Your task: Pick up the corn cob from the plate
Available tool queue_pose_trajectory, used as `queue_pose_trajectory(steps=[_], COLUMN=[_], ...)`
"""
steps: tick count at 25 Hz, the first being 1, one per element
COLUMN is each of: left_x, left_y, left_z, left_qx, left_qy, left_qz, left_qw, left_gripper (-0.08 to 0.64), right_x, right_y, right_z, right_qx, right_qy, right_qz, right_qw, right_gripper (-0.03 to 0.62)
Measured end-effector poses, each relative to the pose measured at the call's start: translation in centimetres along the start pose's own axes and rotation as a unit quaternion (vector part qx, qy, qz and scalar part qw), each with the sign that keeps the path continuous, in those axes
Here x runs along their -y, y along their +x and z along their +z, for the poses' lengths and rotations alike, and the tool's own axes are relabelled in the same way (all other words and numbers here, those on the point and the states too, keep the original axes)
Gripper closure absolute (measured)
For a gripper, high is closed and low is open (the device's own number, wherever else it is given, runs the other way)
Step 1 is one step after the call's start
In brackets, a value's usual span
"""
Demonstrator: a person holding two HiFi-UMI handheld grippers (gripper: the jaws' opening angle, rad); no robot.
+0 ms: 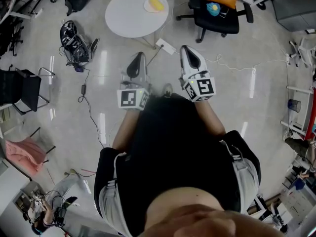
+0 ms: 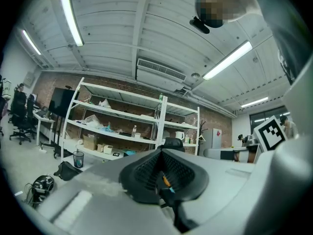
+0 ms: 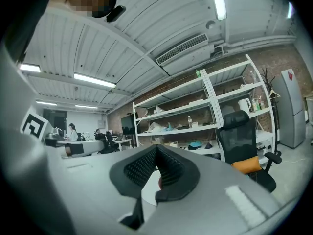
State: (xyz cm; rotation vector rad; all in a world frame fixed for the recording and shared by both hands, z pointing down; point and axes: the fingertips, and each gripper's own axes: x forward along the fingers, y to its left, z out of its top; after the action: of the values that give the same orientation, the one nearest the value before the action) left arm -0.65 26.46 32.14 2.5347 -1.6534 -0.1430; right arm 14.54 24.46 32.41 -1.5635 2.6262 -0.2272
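Note:
In the head view the yellow corn cob (image 1: 156, 3) lies on a pale plate (image 1: 147, 7) near the far right rim of a round white table (image 1: 127, 19). Both grippers are held level at waist height, well short of the table. My left gripper (image 1: 138, 56) points toward the table's near edge, and its dark ribbed pads meet at the tip (image 2: 160, 153) with nothing between them. My right gripper (image 1: 187, 49) sits beside it to the right, its pads also closed together (image 3: 156, 150) and empty. Neither gripper view shows the corn.
A black office chair with an orange cushion (image 1: 217, 4) stands right of the table. A white power strip (image 1: 166, 46) and cables lie on the floor below the table. A black bag (image 1: 74, 39) and a folding chair (image 1: 23, 90) are at the left. Metal shelves (image 2: 122, 126) line the far wall.

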Motion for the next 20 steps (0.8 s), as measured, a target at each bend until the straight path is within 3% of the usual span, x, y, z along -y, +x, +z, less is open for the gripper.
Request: queue_pose_trajectory(steps=[14, 20], left_x=[1.3, 1.1], left_y=[0.7, 1.9], left_z=[0.2, -0.4], left_qx=[-0.006, -0.005], left_qy=[0.005, 0.008], left_qz=[0.050, 0.045], left_qw=[0.9987, 0.9989], left_gripper=[0.558, 0.558], right_x=[2.5, 2.7], right_y=[-0.1, 0.1], right_z=[-0.1, 0.0], right_qx=[-0.003, 0.010], right_qy=[-0.007, -0.005], right_qz=[0.032, 0.041], right_qw=[0.999, 0.999], right_gripper=[0.584, 0.584])
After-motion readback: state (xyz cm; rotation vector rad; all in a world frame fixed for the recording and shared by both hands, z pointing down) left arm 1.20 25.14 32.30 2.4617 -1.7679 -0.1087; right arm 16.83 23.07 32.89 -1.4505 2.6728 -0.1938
